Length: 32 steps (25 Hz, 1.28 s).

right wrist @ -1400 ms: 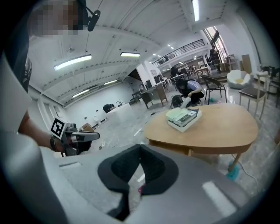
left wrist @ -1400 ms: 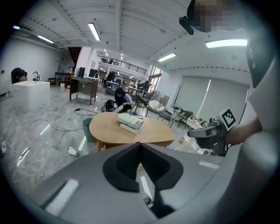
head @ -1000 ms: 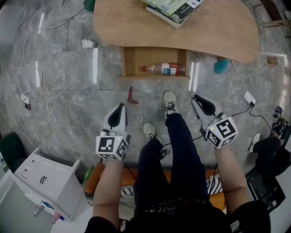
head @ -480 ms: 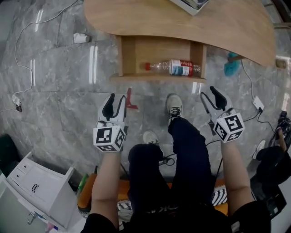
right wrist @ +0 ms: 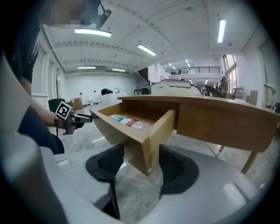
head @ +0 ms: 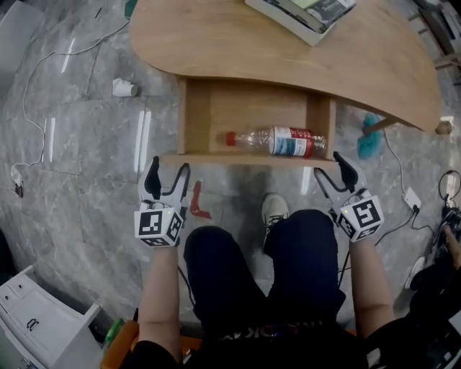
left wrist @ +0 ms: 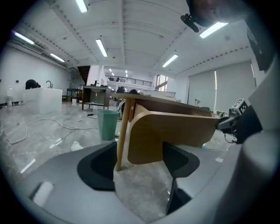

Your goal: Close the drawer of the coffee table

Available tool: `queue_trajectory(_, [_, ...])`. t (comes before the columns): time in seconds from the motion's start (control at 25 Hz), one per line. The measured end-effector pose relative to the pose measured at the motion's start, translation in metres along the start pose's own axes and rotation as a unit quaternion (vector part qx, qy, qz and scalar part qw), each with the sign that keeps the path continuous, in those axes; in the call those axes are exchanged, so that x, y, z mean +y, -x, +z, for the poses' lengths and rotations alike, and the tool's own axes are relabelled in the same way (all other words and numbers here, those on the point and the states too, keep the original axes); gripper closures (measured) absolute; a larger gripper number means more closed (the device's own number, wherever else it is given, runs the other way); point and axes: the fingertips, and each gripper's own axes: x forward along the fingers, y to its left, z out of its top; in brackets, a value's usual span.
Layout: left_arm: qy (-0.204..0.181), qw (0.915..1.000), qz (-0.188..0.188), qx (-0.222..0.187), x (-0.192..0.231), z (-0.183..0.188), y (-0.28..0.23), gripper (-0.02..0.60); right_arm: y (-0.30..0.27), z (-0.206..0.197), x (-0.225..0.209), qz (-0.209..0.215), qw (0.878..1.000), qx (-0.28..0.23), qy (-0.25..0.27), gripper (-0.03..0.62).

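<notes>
Left claw (head: 166,180) and right claw (head: 336,176) now lower by the open drawer (head: 248,156), jaws freshly parted, nothing gripped; bottle (head: 277,140) inside.

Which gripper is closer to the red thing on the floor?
Left. The left gripper sits beside the red thing; the right gripper is at the drawer's right front corner. Both pairs of jaws have just been opening, with nothing gripped.

text: none legible | bottle label (head: 292,141): too small | book cover (head: 306,13): blurred
</notes>
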Motion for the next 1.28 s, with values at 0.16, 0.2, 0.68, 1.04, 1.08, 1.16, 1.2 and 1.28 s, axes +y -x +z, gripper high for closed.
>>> queue_trajectory(0.16, [-0.020,0.9995,-0.012,-0.023,-0.002,-0.007,-0.010,0.237,-0.007,-0.003,0.001,0.007,0.999,-0.035,0.012,0.353])
queue_trajectory(0.2, [-0.028,0.9991,-0.019,-0.027,-0.003,-0.006,-0.011,0.235,-0.006,-0.005,0.001,0.006,0.999,-0.041,0.011,0.353])
queue_trajectory(0.68, [-0.053,0.9968,-0.056,-0.024,-0.016,0.015,-0.007,0.298,0.001,0.003,0.007,-0.026,0.997,-0.066,-0.024,0.362])
queue_trajectory(1.04, [-0.035,0.9976,-0.038,-0.047,-0.008,0.036,-0.015,0.298,-0.004,0.023,0.003,-0.044,0.996,-0.074,-0.032,0.362])
queue_trajectory(1.08, [-0.035,0.9976,-0.035,-0.048,-0.007,0.037,-0.017,0.298,-0.005,0.024,0.001,-0.044,0.996,-0.073,-0.034,0.362])
queue_trajectory(1.16, [-0.034,0.9979,-0.029,-0.047,-0.005,0.040,-0.023,0.298,-0.009,0.027,-0.003,-0.047,0.996,-0.070,-0.037,0.362])
queue_trajectory(1.2, [-0.033,0.9981,-0.026,-0.045,-0.004,0.042,-0.027,0.299,-0.011,0.029,-0.006,-0.048,0.996,-0.069,-0.038,0.362])
queue_trajectory(1.28, [-0.032,0.9984,-0.022,-0.042,-0.002,0.045,-0.035,0.299,-0.016,0.032,-0.010,-0.052,0.995,-0.068,-0.041,0.362])
